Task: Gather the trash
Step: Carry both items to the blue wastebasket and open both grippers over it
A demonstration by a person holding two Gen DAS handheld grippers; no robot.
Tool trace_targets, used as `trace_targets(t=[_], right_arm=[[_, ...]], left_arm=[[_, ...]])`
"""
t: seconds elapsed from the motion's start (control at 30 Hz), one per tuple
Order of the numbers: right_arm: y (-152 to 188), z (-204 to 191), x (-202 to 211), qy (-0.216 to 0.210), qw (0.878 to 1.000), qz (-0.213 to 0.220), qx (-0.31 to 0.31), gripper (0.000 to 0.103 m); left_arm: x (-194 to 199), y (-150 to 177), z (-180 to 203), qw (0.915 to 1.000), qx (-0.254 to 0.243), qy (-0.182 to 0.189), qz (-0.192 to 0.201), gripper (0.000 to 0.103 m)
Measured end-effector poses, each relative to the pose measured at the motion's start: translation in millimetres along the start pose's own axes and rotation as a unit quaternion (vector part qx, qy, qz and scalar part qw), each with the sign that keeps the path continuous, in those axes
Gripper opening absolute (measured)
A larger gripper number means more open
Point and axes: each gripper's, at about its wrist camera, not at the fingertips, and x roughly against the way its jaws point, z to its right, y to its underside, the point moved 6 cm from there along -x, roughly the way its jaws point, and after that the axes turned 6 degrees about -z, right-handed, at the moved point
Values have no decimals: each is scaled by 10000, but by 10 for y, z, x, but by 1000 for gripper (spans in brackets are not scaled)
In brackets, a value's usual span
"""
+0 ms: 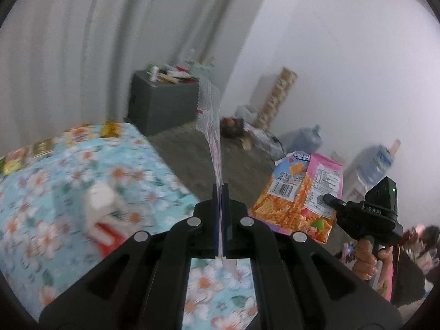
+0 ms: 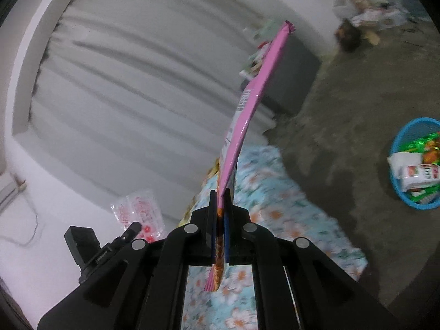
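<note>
Bed (image 1: 55,181) with blue floral sheet (image 2: 275,192) fills the lower part of both views; grey floor (image 2: 357,110) beyond it, curtain (image 1: 82,41) behind.

Blue basin (image 2: 398,137) sits on the floor well apart from the bed, wrappers already in it: green foil, white packs with red print. Print too blurred to read.

Pink snack bag (image 1: 302,192): pinched at its bottom edge in the right tool (image 2: 220,192), jaws fully closed on it. Long axis runs up and away from the tool, top seal pointing toward the curtain, bag edge-on in the right wrist view. The left wrist view shows its back face: barcode, QR code, nutrition table, orange cracker print, blue corner with white brand lettering, not legible.

Clear wrapper (image 1: 211,126) with red print: clamped in the left tool (image 1: 221,187), jaws fully closed. Standing upright, edge-on, long axis along the fingers. Red text unreadable.

Right tool body (image 1: 368,211) carries white letters "OAS", with a green LED lit above.

A white and red carton (image 1: 101,214) lies on the bed, blurred.
</note>
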Motion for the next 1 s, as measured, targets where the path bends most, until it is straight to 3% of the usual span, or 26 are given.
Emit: trace_targets(t=[0.13,0.33,0.53,0.87,0.97,1.0], right_arm=[[-91,335,330,606,9968,436,-285,4],[-64,1052,780,1549,9780,1045,-926,4],[8,1945,754,1652,9652,987,-1773,4],[-265,3205,203,1414,9497,994,-2612,5],[-183,3759,-82,1206,9384,1031,-3070,10],[-68,3987,-216,1288,9292,776,-3377,23]], left_arm=[[-561,-82,309,9978,-259,425,-440,0],[-1567,86,857,9859,-682,885,-1246,0],[-2636,458,1298,9684,-940,879,-2135,0],[-3985,670,1824,9542,-1018,743,-2714,0],[-4265,808,1855,9514,-930,673,-2858,0],[-4307,870,1846,9497,-926,628,-2925,0]])
